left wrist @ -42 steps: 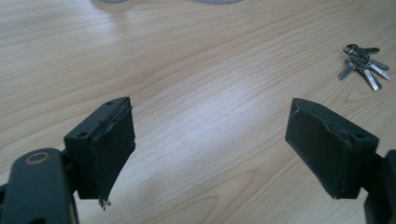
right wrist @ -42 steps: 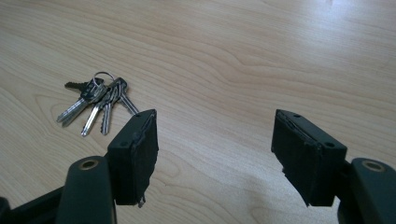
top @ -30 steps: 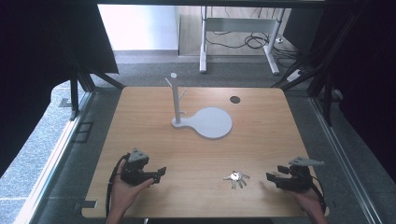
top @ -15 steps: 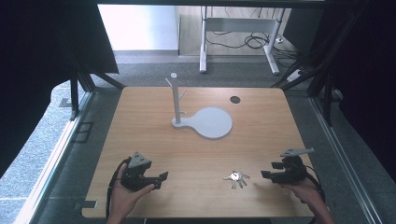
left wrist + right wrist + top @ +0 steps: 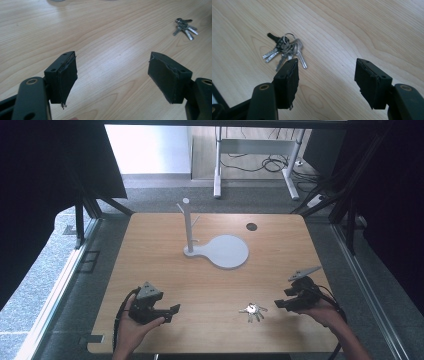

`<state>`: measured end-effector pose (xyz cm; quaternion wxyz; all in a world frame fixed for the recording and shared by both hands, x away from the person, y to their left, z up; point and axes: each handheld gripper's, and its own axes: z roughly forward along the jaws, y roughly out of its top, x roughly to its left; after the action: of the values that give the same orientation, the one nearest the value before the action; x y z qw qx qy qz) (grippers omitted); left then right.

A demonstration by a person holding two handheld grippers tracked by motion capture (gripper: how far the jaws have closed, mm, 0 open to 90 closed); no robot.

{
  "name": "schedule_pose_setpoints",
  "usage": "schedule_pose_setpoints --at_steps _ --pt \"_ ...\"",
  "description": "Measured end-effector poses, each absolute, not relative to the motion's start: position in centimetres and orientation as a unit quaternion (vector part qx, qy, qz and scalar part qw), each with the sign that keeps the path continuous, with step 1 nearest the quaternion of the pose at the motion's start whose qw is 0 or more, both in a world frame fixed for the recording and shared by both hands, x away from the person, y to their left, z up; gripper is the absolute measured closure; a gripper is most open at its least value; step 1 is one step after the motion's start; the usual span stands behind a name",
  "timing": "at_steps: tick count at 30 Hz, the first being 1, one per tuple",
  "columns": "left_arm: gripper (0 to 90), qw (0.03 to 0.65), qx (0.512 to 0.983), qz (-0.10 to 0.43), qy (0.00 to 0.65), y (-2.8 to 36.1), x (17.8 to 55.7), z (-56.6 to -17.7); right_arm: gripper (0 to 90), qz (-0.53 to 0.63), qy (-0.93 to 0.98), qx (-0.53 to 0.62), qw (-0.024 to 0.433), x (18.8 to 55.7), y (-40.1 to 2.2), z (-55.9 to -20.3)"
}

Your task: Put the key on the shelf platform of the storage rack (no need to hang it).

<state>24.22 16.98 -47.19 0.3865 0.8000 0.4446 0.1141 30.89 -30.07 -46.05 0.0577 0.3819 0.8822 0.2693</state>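
A bunch of silver keys (image 5: 252, 310) on a ring lies flat on the wooden table (image 5: 150, 245), near the front edge, right of centre. My right gripper (image 5: 278, 303) is just to the right of the keys, jaws open and pointing left at them; in the right gripper view the keys (image 5: 284, 50) lie just past the left jaw, nothing between the jaws. My left gripper (image 5: 174, 312) is at the front left, open and empty, pointing right. In the left gripper view the keys (image 5: 185, 26) lie far off at the upper right.
A white stand (image 5: 220, 251) with a round flat base and an upright post with a side peg sits mid-table. A small dark round hole (image 5: 251, 226) is at the back right. Black frame legs and cables stand beyond the table.
My right gripper has moved left and slightly forward, closer to the keys. The left gripper has shifted only slightly. The keys have not moved.
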Motion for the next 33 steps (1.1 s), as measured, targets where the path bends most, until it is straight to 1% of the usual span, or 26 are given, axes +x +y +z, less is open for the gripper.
schedule_pose_setpoints --at_steps 5,8,11,15,18,21,33 --pt "24.0 0.388 0.797 0.122 0.446 17.0 23.7 -46.9 36.7 0.263 0.893 0.362 0.045 31.3 -28.5 -45.6" --pt "24.0 0.385 0.799 0.128 0.444 17.1 23.3 -46.6 36.0 0.253 0.903 0.345 0.045 31.3 -27.4 -45.3" --pt "23.9 0.396 0.794 0.135 0.441 17.2 22.6 -45.8 35.7 0.248 0.908 0.335 0.042 31.3 -26.5 -45.0" --pt "24.0 0.398 0.795 0.135 0.437 17.1 22.4 -45.7 35.1 0.236 0.915 0.325 0.040 31.1 -25.5 -44.8" --pt "23.9 0.396 0.797 0.132 0.436 17.0 22.5 -45.9 35.3 0.234 0.917 0.321 0.044 31.1 -25.3 -44.9" --pt "23.9 0.390 0.801 0.128 0.436 16.9 22.6 -46.1 35.0 0.228 0.919 0.319 0.033 31.3 -24.7 -45.5" --pt "23.9 0.385 0.804 0.129 0.435 16.9 22.5 -46.2 32.2 0.207 0.930 0.304 0.015 31.4 -22.8 -46.3"
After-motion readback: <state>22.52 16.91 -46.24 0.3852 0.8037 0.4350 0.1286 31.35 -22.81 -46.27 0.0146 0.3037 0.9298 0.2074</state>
